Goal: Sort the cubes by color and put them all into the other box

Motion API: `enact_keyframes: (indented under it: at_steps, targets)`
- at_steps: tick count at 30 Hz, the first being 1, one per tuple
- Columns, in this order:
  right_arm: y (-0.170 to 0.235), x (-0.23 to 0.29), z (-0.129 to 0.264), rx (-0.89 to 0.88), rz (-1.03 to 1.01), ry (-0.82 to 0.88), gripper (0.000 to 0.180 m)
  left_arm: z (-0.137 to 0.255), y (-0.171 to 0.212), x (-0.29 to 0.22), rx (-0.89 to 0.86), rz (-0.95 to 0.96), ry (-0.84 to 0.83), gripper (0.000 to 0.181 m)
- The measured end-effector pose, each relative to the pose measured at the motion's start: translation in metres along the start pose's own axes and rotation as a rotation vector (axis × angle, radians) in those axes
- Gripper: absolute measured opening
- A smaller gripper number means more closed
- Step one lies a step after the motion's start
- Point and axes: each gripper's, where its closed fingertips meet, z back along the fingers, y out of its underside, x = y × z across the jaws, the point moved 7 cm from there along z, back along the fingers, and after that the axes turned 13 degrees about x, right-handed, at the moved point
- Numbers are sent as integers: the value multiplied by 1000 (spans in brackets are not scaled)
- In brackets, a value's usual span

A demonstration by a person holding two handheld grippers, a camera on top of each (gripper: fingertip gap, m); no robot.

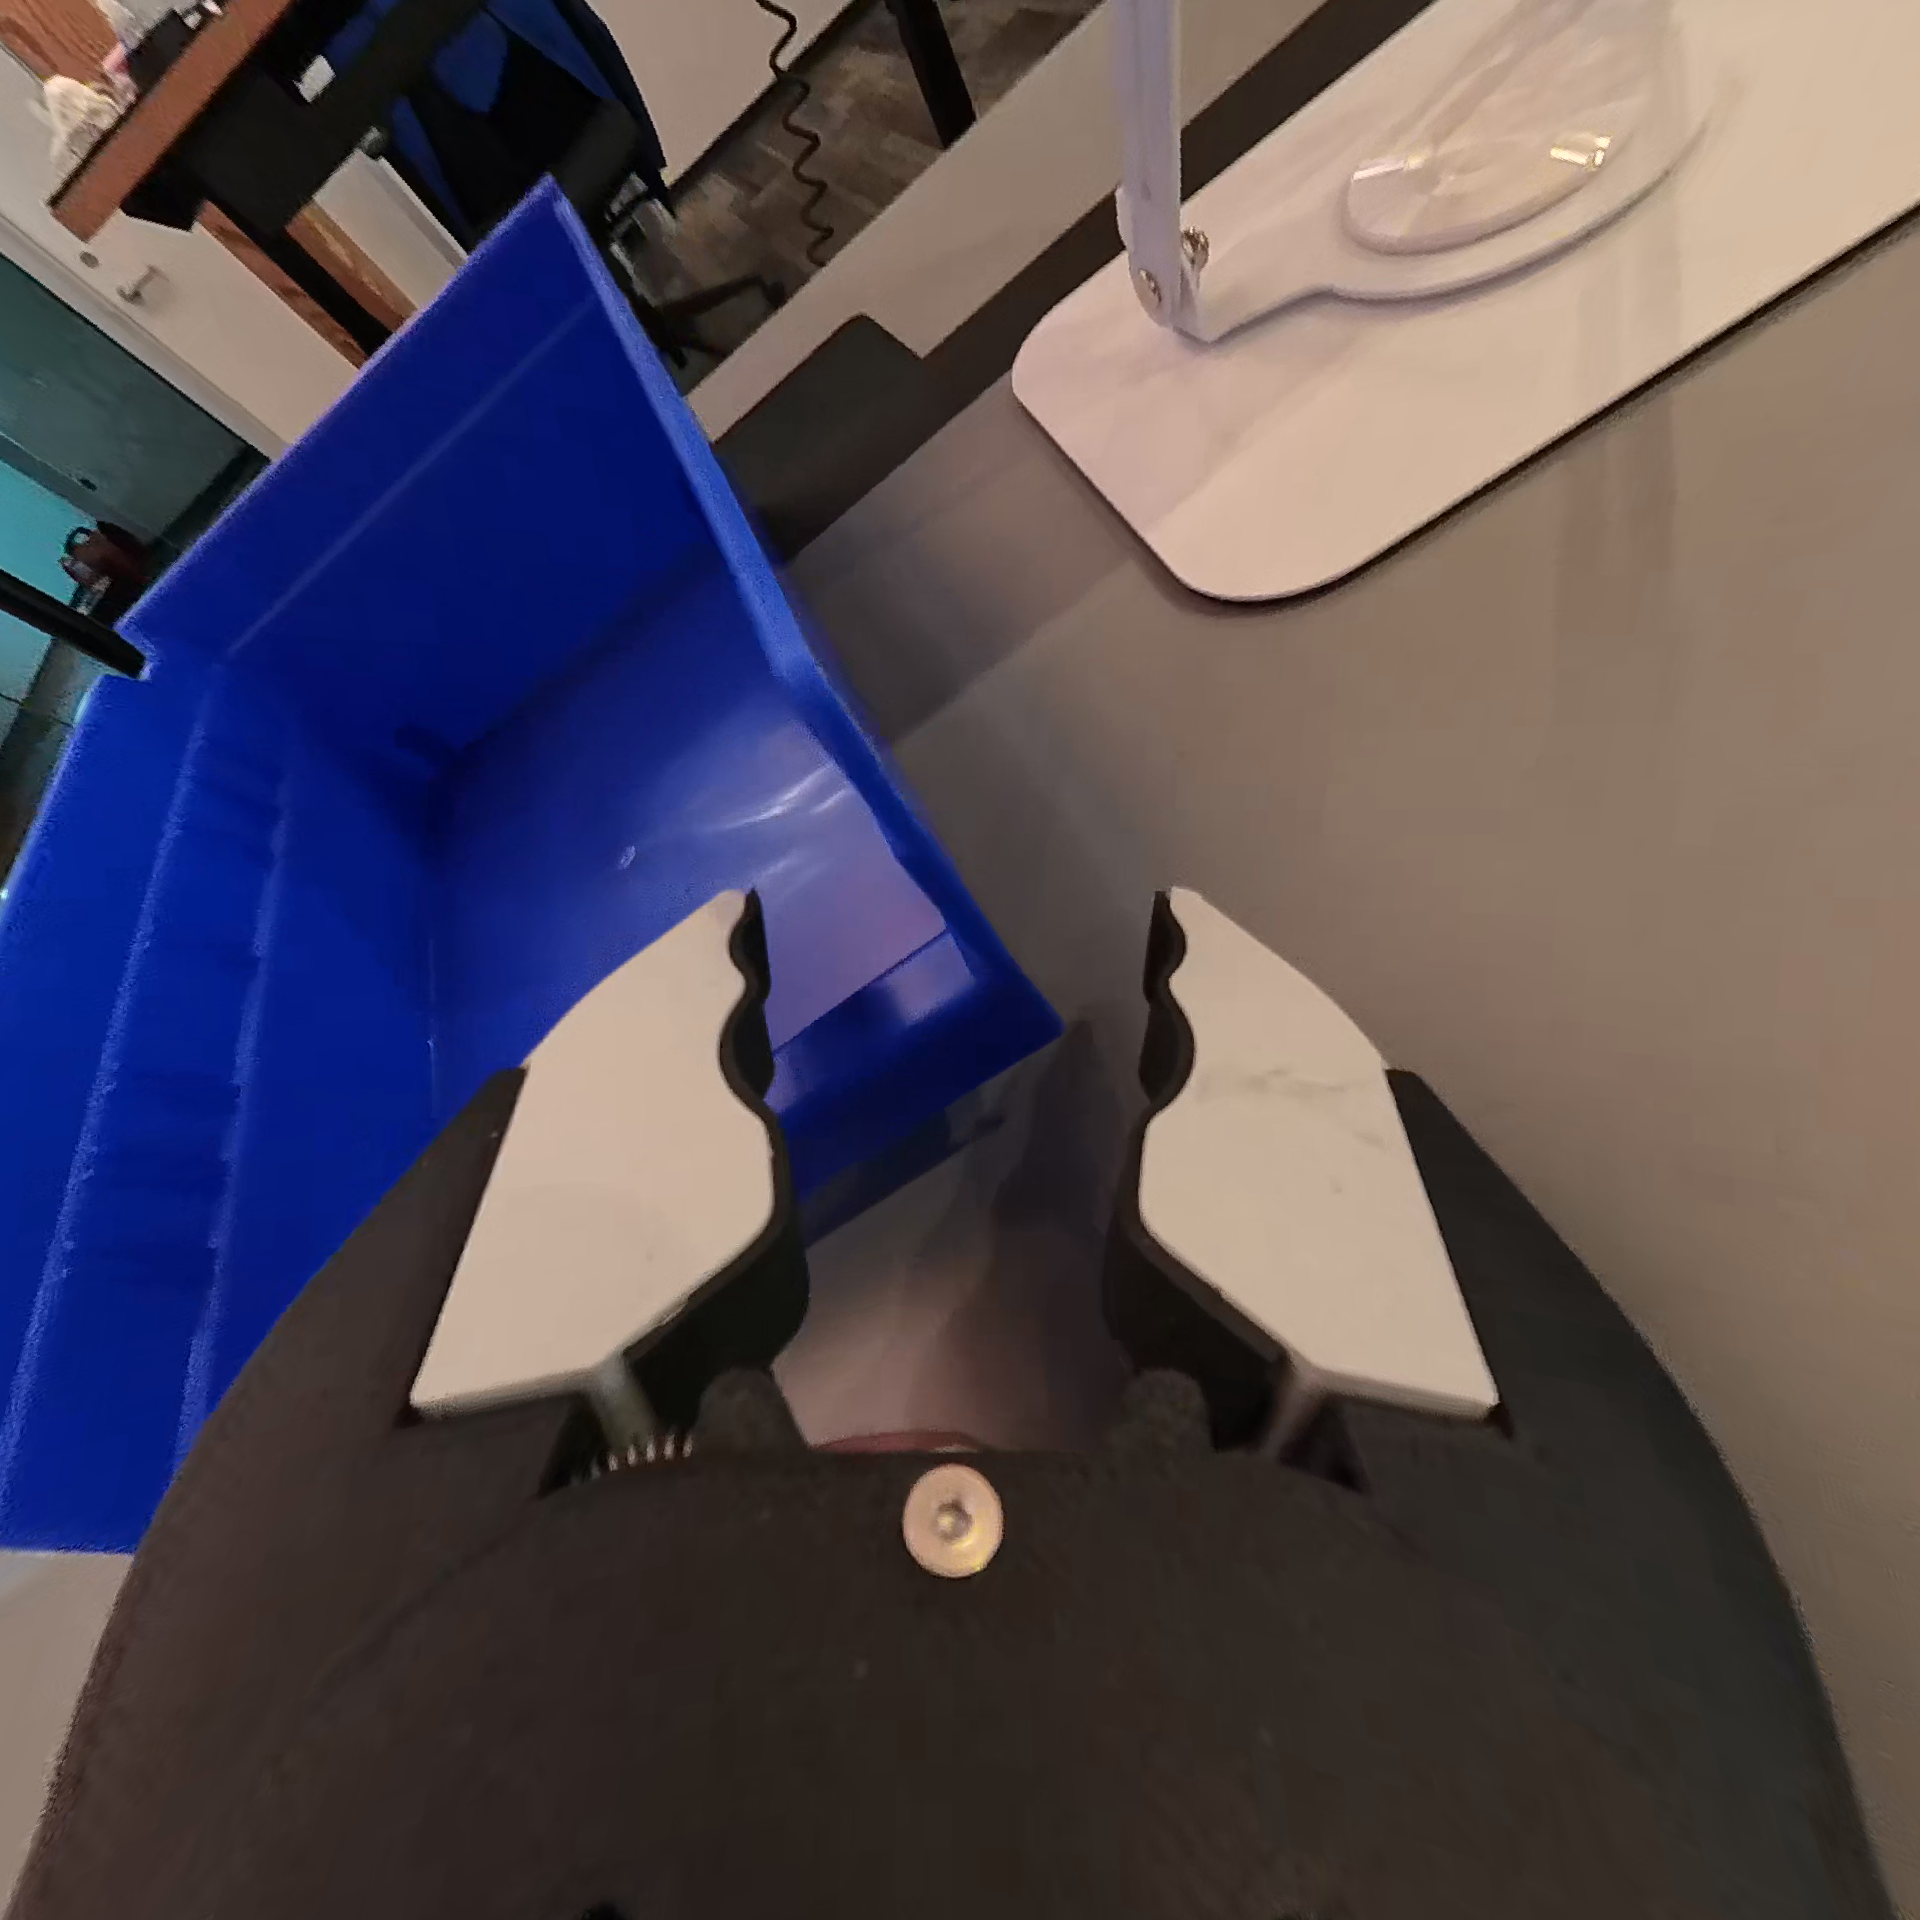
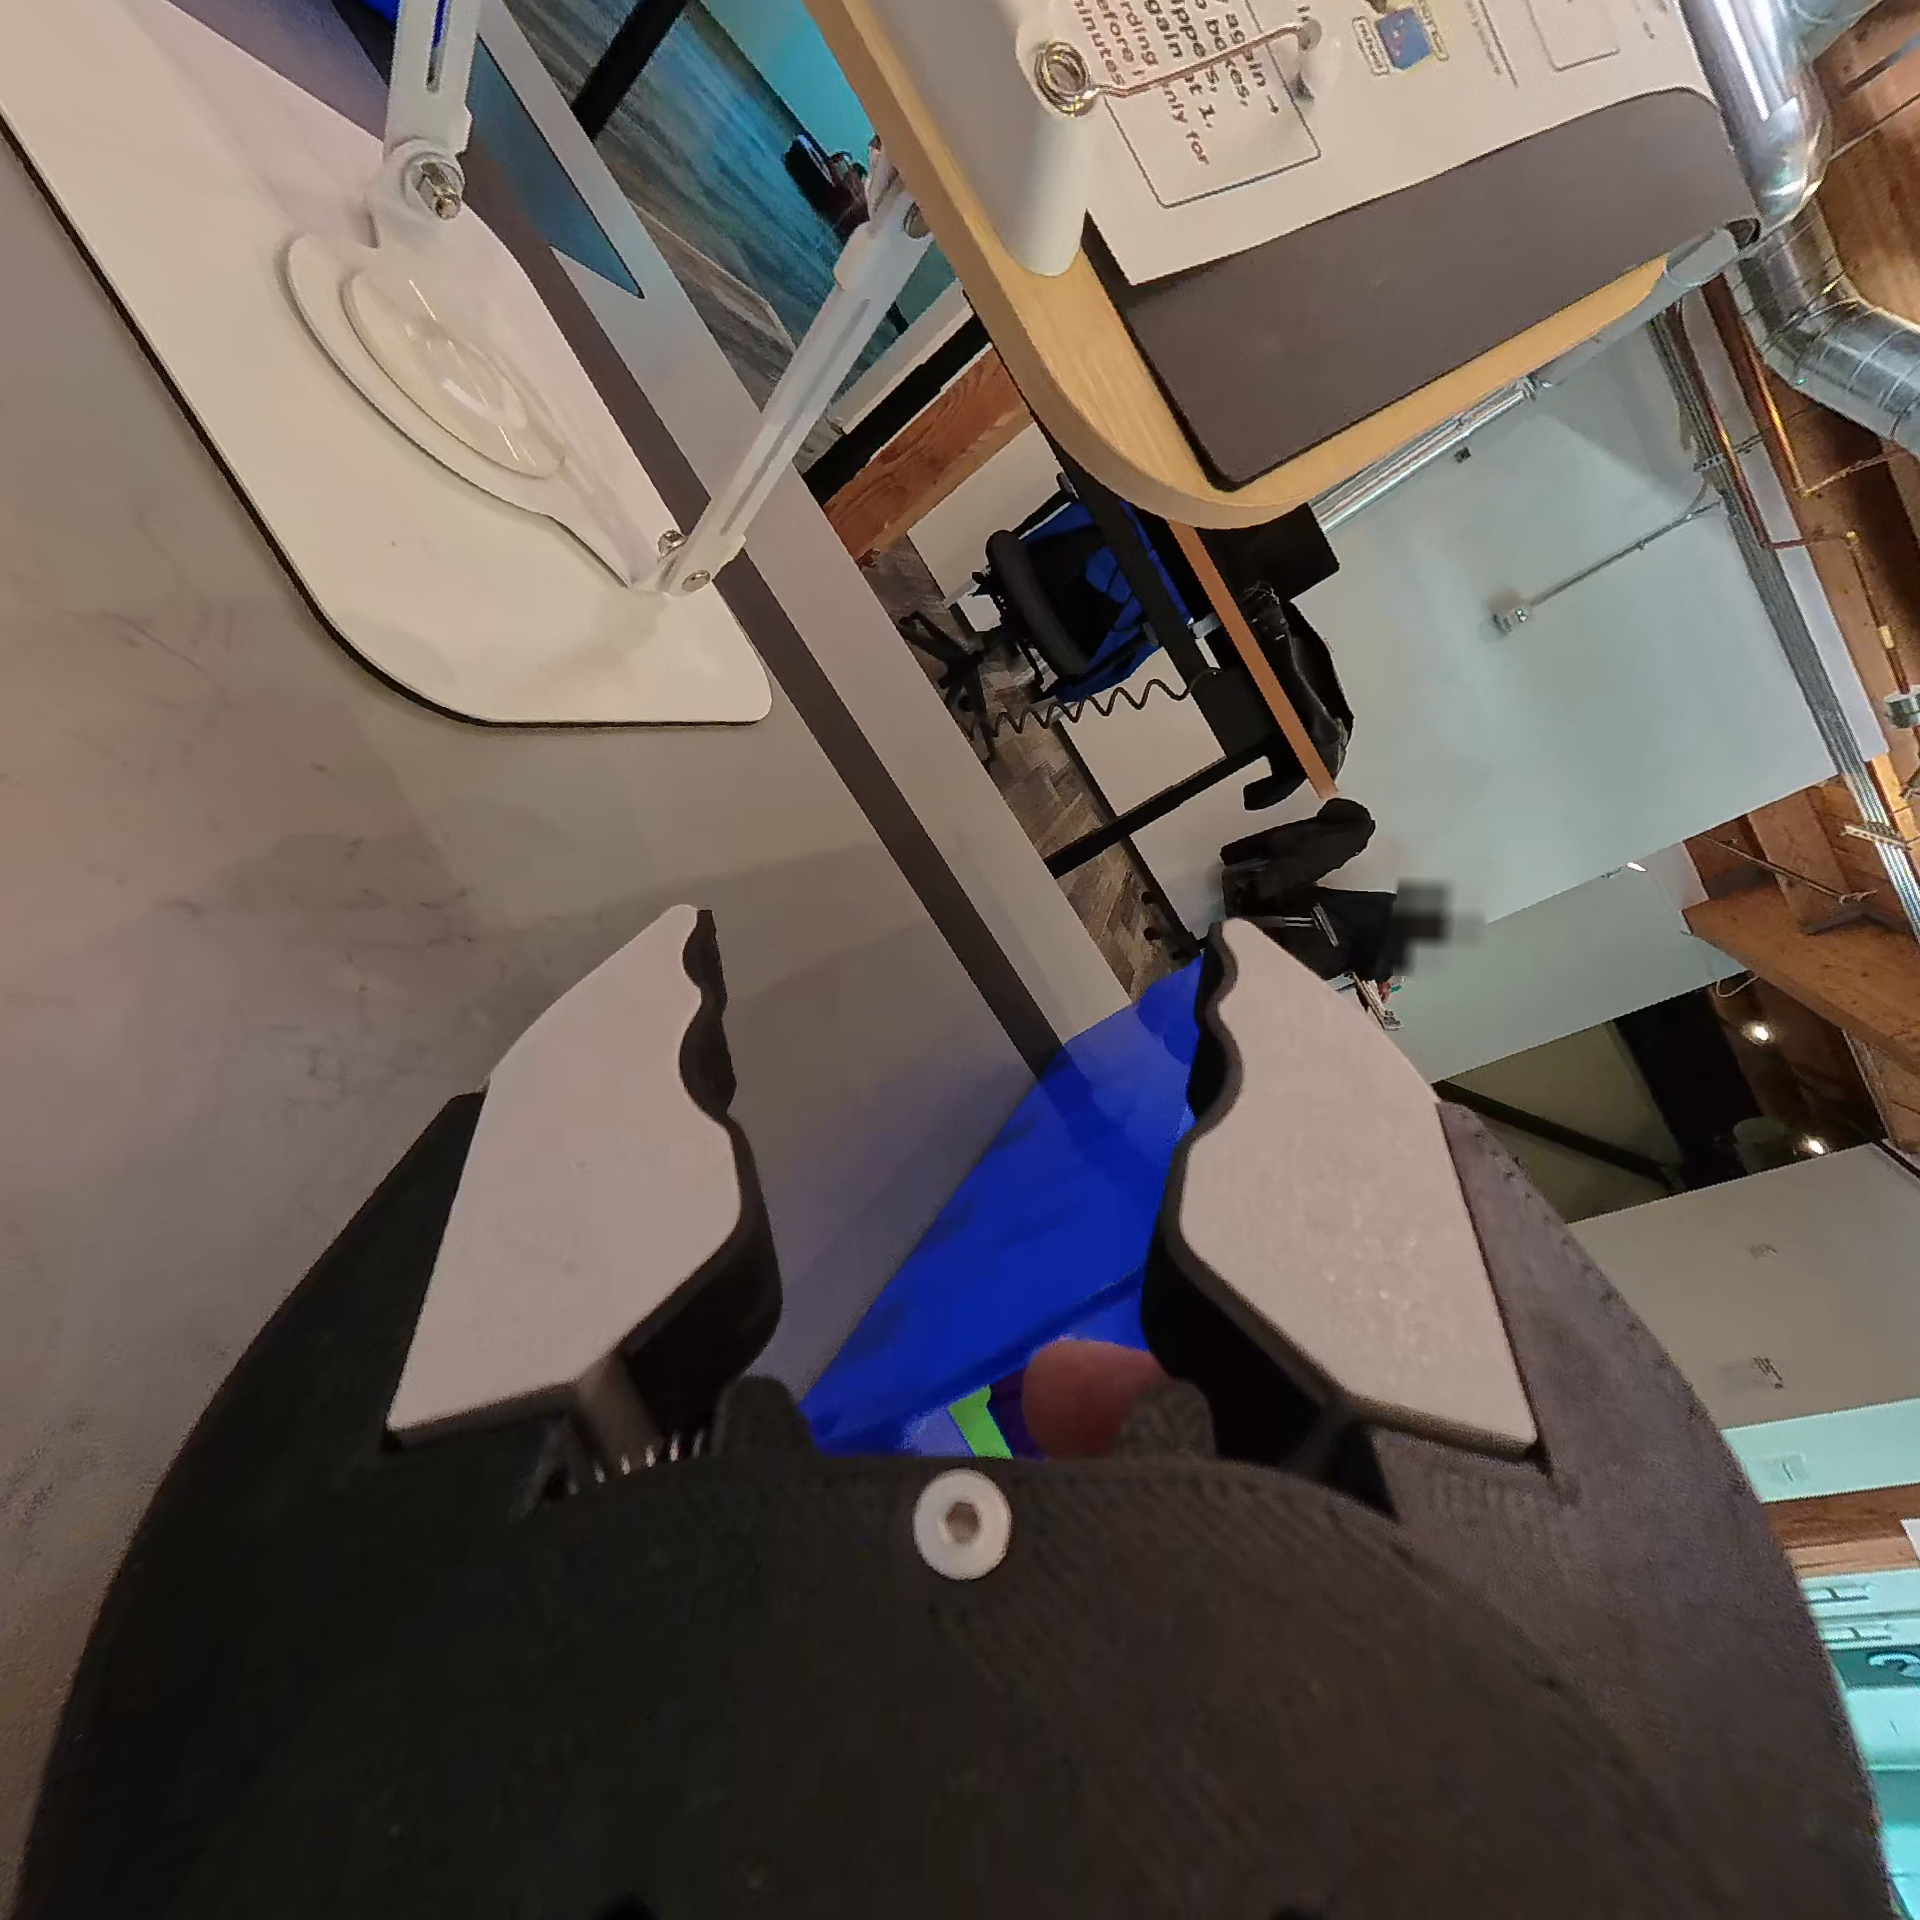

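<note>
In the left wrist view a blue plastic box (image 1: 436, 727) lies to the left, its inside bare with no cube showing. My left gripper (image 1: 956, 914) is open and empty, its left finger over the box's near corner, its right finger over the grey table. In the right wrist view my right gripper (image 2: 956, 935) is open and empty above a blue box (image 2: 1039, 1226). Low between the fingers a green cube's edge (image 2: 982, 1429) and a reddish blurred shape (image 2: 1081, 1392) show inside that box. Most of the box is hidden by the gripper.
A white lamp base (image 1: 1403, 416) with a hinged white arm (image 1: 1143, 135) stands on the grey table (image 1: 1455, 883); it also shows in the right wrist view (image 2: 468, 468). Beyond the table edge are a wooden desk (image 2: 1091, 343), chairs and a coiled cable (image 2: 1081, 707). My right fingertips sit around 40 cm from my left ones.
</note>
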Motion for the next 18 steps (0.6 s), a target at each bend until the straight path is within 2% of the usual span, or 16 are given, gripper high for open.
enact_keyframes:
  at_steps: [3, 7, 10, 15, 18]
  targets:
    - [-1, 1, 0, -4, 2, -6, 87, -3, 0, -2, 25, -18, -18, 67]
    - [-1, 3, -1, -5, 6, -13, 87, -3, 1, -4, 31, -32, -10, 50]
    - [-2, 4, 0, -7, 8, -15, 87, -4, 1, -2, 39, -22, -19, 49]
    - [-3, 4, 0, -12, 10, -18, 86, 1, 2, 6, 10, 25, -23, 58]
    - [-4, 5, 0, -15, 11, -24, 86, 3, 6, 14, 5, 33, -36, 70]
